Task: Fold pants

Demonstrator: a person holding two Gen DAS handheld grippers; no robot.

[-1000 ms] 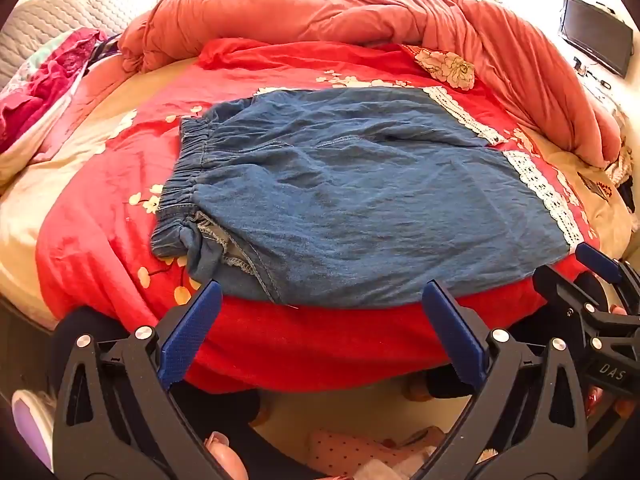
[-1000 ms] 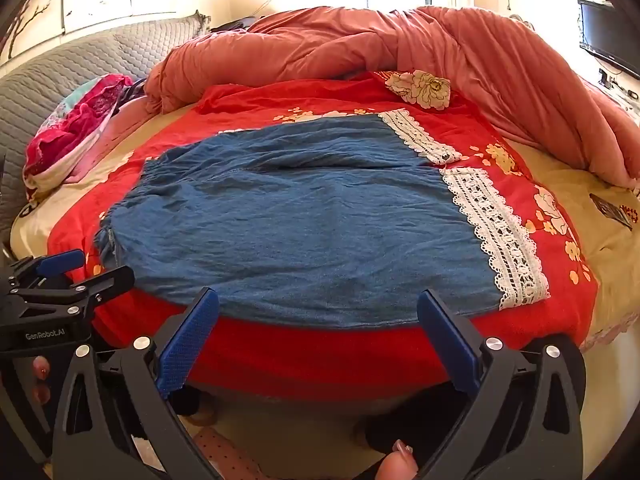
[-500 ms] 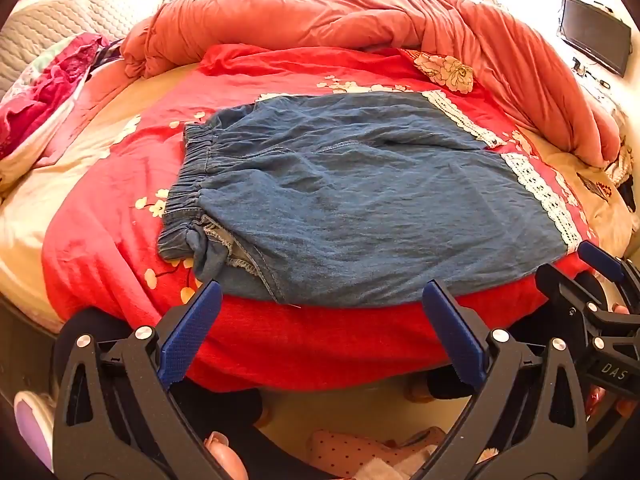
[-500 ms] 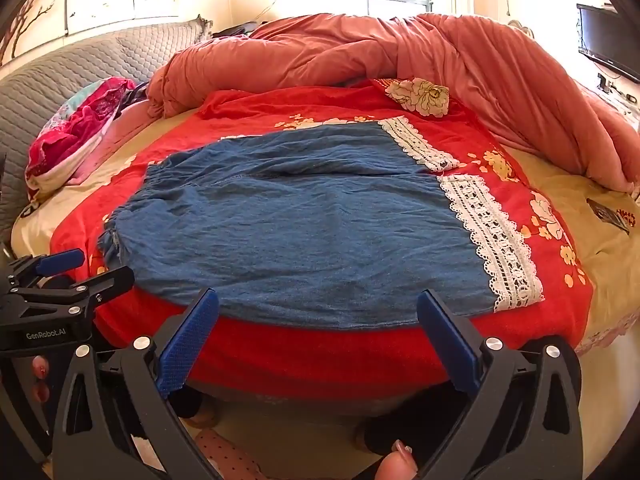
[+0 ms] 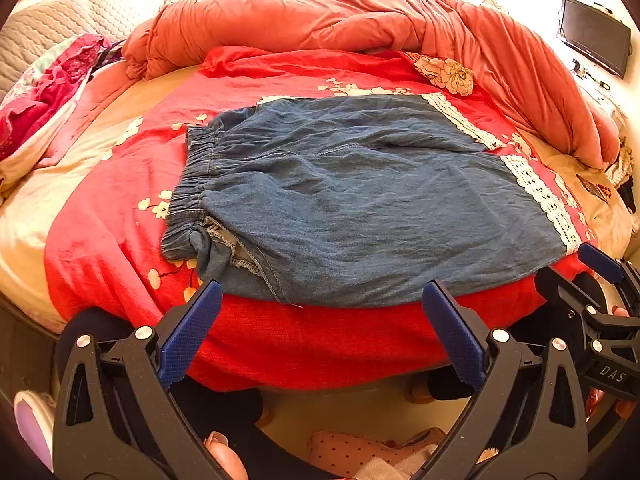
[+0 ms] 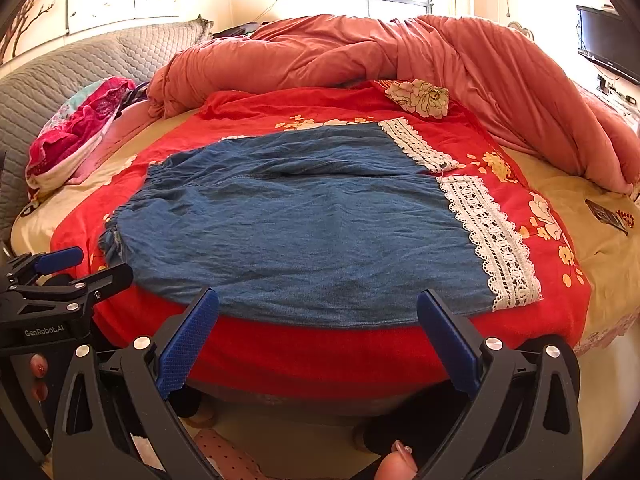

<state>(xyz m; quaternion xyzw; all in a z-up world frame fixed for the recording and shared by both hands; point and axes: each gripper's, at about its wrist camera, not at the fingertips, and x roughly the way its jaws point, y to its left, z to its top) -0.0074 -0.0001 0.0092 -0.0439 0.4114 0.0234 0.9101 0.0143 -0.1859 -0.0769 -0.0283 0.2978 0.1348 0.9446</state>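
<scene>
1. Pants: blue denim pair with white lace hems (image 5: 360, 200) (image 6: 304, 220), spread flat on the red floral bedspread (image 5: 112, 216) (image 6: 320, 344) of a round bed, near its front edge; elastic waistband toward 9 o'clock, lace hems toward 3 o'clock; not yet folded.
2. Left gripper, black frame with blue pads (image 5: 320, 328): jaws wide apart, empty, hovering just off the bed's near edge at 6 o'clock, below the waistband half of the pants.
3. Right gripper, same black-and-blue build (image 6: 318, 340): jaws likewise spread and holding nothing, at 6 o'clock below the hem half.
4. Likely next step: closing on the near edge of the denim to lift it over toward 12 o'clock.
5. Risk: pinching the red bedspread along with the denim, since the pants' near edge lies right on it at the bed's rim; whole cover dragged as a result.
6. Risk: catching only the top layer; lower layer left behind, fold crooked.
7. Risk: bunched, turned-out fabric at the waistband corner near 8 o'clock in the left view; lumpy fold unless smoothed.
8. Risk: uneven lift between the two grippers; lace hems out of line.
9. Containers: none in view; only a rumpled salmon-pink quilt (image 5: 400, 20) (image 6: 400, 52) heaped at 12 o'clock, well apart from the pants.
</scene>
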